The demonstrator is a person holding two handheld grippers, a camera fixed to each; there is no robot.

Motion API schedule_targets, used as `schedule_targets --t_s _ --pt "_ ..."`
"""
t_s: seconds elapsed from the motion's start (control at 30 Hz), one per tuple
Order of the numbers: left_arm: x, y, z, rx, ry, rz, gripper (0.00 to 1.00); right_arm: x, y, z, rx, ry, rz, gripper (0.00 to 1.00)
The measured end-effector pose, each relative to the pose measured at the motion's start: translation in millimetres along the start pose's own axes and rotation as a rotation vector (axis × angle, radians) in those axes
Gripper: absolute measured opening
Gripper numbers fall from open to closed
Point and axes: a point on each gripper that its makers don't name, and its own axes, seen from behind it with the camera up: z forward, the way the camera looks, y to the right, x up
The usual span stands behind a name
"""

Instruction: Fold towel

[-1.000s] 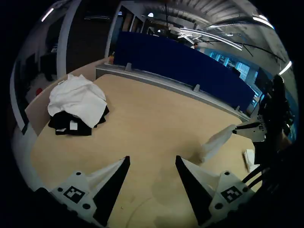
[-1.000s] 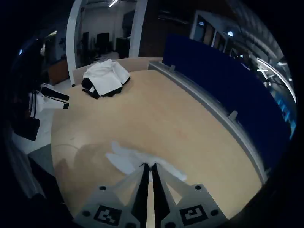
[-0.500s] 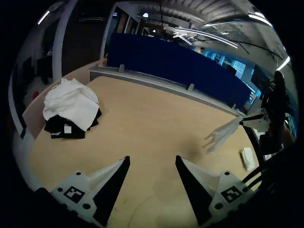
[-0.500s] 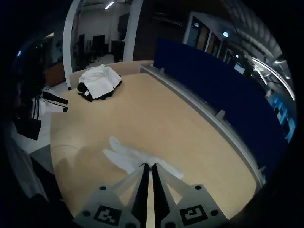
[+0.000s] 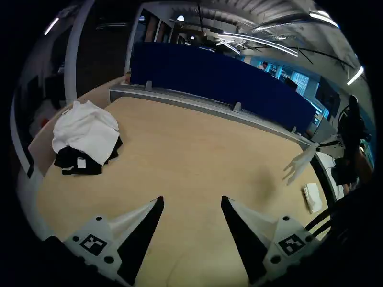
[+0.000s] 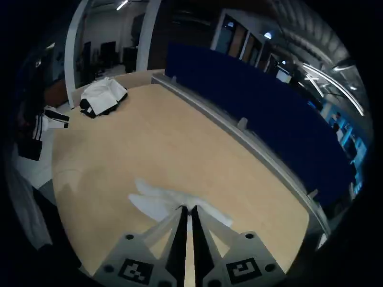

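Right gripper (image 6: 188, 211) fingers pressed together, pinching a soft white towel (image 6: 160, 200) at one end. The towel is limp and crumpled, lower centre of the right gripper view, long axis running left from the fingertips. Left gripper (image 5: 191, 210) fingers spread, holding nothing, over a smooth light wood table (image 5: 191, 143) with wide bare top ahead. Table edge rounded at left, blue divider (image 5: 215, 76) along the far edge. Rumpled white-on-black clothes pile (image 5: 84, 134) upper left.

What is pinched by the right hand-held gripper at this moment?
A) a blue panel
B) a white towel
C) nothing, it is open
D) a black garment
B: the right hand-held gripper has both fingers closed on the white towel, which spreads out beyond its tips.
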Motion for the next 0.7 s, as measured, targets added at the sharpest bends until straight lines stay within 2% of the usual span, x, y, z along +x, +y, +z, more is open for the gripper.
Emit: schedule_targets --t_s 0.3,0.47,0.7 --pt "-4 14.6 0.0 0.019 -0.016 0.004 0.89 -55 71 -26.8 -0.053 -0.051 0.026 0.06" --pt "-5 23.6 2.7 0.021 -0.024 0.005 0.89 -86 102 -36.9 -0.073 -0.092 0.034 0.06" --pt "-5 36.4 7.1 0.023 -0.036 0.033 0.89 -126 136 -45.8 -0.096 -0.146 0.059 0.06"
